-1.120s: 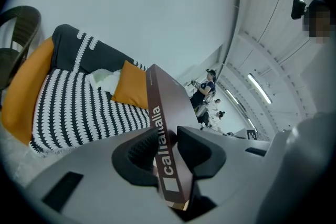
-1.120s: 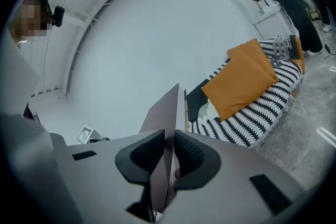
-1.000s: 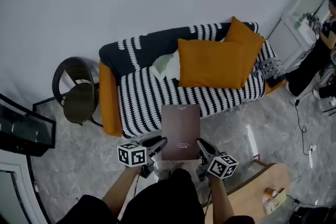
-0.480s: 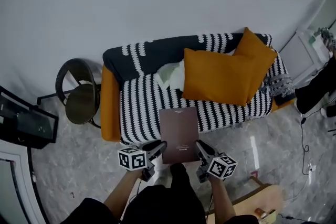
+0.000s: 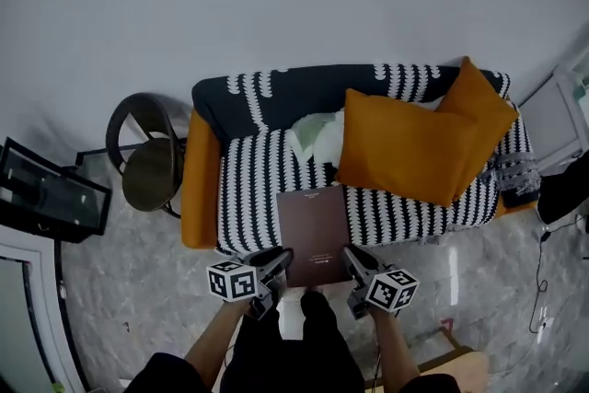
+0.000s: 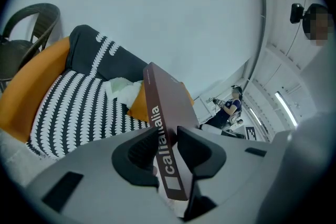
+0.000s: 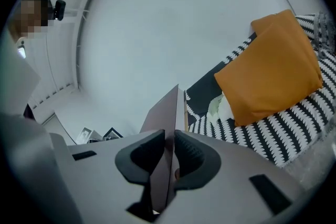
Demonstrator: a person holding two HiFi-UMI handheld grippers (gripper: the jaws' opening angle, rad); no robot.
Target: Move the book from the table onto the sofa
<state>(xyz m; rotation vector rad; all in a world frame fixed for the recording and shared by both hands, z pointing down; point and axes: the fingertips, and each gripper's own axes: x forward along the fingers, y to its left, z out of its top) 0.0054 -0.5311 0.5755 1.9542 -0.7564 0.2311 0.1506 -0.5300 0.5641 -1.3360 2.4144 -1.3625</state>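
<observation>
A dark brown book (image 5: 314, 235) hangs flat between my two grippers, its far end over the front of the sofa seat. My left gripper (image 5: 274, 264) is shut on its near left corner; in the left gripper view the spine (image 6: 163, 139) with white lettering runs between the jaws. My right gripper (image 5: 355, 261) is shut on the near right corner, and the right gripper view shows the book's edge (image 7: 167, 152) pinched between the pads. The sofa (image 5: 258, 189) has a black-and-white striped cover with orange sides.
Two orange cushions (image 5: 414, 143) and a pale crumpled cloth (image 5: 313, 133) lie on the sofa's right half. A dark round chair (image 5: 147, 166) stands left of it, a black glass-topped unit (image 5: 46, 193) further left. A person (image 6: 228, 107) stands far off in the room.
Both grippers have carried the book forward; its far end now overlaps the seat's front edge. The sofa sits lower and closer in the head view.
</observation>
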